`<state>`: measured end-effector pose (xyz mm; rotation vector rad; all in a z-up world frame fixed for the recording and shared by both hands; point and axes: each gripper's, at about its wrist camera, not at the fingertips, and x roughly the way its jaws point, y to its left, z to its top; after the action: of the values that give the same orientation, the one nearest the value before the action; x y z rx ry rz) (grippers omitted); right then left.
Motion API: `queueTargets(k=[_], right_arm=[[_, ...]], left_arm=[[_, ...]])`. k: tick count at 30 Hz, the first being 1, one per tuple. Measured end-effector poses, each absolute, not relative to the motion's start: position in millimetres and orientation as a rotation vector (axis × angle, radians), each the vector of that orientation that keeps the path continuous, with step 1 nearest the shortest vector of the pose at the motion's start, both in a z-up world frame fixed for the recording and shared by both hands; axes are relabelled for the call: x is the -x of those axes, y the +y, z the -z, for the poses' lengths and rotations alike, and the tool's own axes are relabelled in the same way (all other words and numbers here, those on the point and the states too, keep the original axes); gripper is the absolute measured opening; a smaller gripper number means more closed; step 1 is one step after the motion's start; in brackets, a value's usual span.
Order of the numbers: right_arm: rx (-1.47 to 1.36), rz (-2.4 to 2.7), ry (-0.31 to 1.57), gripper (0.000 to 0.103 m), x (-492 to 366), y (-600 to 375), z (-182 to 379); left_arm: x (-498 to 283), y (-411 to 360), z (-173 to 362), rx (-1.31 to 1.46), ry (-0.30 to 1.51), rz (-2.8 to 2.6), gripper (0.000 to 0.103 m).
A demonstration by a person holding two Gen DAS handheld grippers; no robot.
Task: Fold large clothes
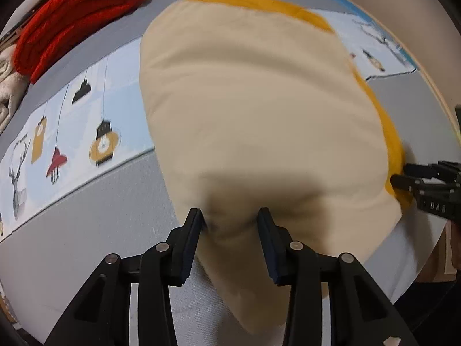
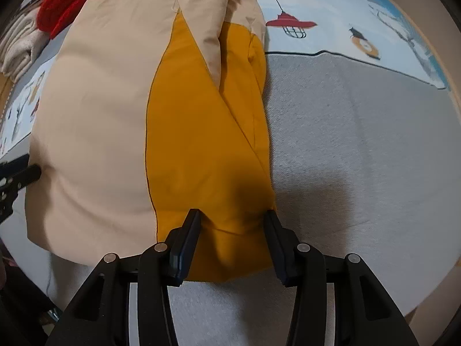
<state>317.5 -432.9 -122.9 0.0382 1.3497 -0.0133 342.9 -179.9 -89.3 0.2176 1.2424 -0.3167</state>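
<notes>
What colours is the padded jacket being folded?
Cream and mustard yellow panels on the jacket, clearest in the right wrist view.

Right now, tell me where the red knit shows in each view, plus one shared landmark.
Left wrist: red knit at top left, on the grey cloth beyond the jacket.
Right wrist: red knit at top left, partly behind the jacket.
Shared landmark: the red lamp print.

Left gripper point(image 1: 229, 216) low and pointing forward, fingers point(image 1: 191, 230) spread apart with fabric bulging between them, right gripper point(image 2: 232, 217) likewise level, fingers point(image 2: 188, 230) parted wide, each gripper's black tip visible at the edge of the other's view
</notes>
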Motion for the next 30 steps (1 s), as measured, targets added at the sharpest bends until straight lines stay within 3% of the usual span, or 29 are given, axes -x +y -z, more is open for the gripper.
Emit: queueTargets(k=[3,7,12,30], right_arm=[[-0.061,0.007,1.273,0.041,-317.8,-433.4,94.9],[-0.193,-0.075,1.025,0.041,-317.0,-430.5,56.6],[-0.104,-0.004,1.241,0.041,-342.6,-419.4,110.9],[-0.116,0.020,1.301,0.041,-366.9,-425.6,113.9]], left_arm=[[-360.2,-178.0,78.7,-0.200,1.183,0.304,0.037],[-394.8,-177.1,78.2,-0.151,1.153,0.267,0.037],[-437.1,-184.4,84.6,-0.127,1.138,0.211,0.037],[-526.9,-216.4,100.5,-0.152,1.109,0.182,0.038]])
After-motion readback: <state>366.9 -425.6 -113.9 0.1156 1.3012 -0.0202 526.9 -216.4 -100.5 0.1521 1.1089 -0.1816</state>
